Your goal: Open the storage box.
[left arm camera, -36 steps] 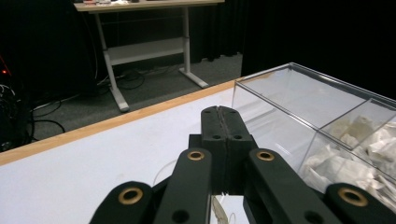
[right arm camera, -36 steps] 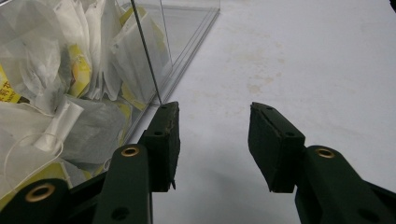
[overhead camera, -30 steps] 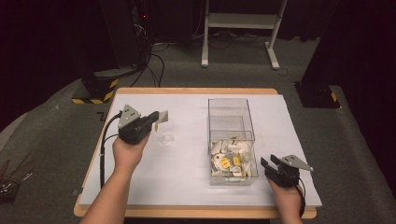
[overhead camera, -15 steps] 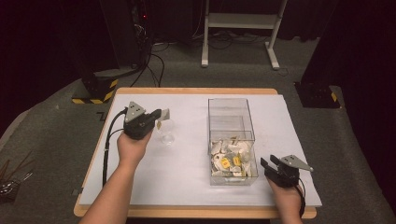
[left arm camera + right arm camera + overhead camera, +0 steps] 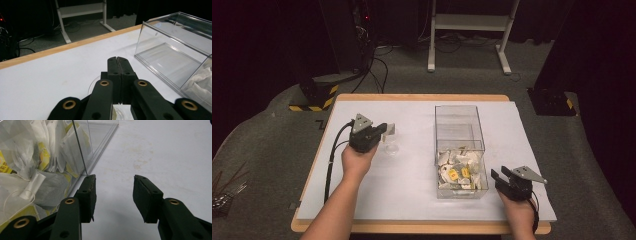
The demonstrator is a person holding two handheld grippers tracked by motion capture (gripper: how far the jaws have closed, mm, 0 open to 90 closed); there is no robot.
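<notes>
The left tongs [image 5: 388, 131], clamped on a small pale tea-bag tag [image 5: 390, 129], hovered over a clear glass dish [image 5: 390, 148] on the white table [image 5: 412, 175], seemingly ready to lower it in, while the right tongs [image 5: 501, 175] waited half-open beside the clear plastic box of tea bags [image 5: 460, 170].

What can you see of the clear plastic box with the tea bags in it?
The clear plastic box is a long rectangular bin with see-through walls and an open top, standing upright on the white table cover, right of centre. A divider splits it: the far compartment looks bare, the near one holds a heap of white tea bags with yellow tags. The right gripper rests beside its near right corner, jaws apart, not visibly touching it.
</notes>
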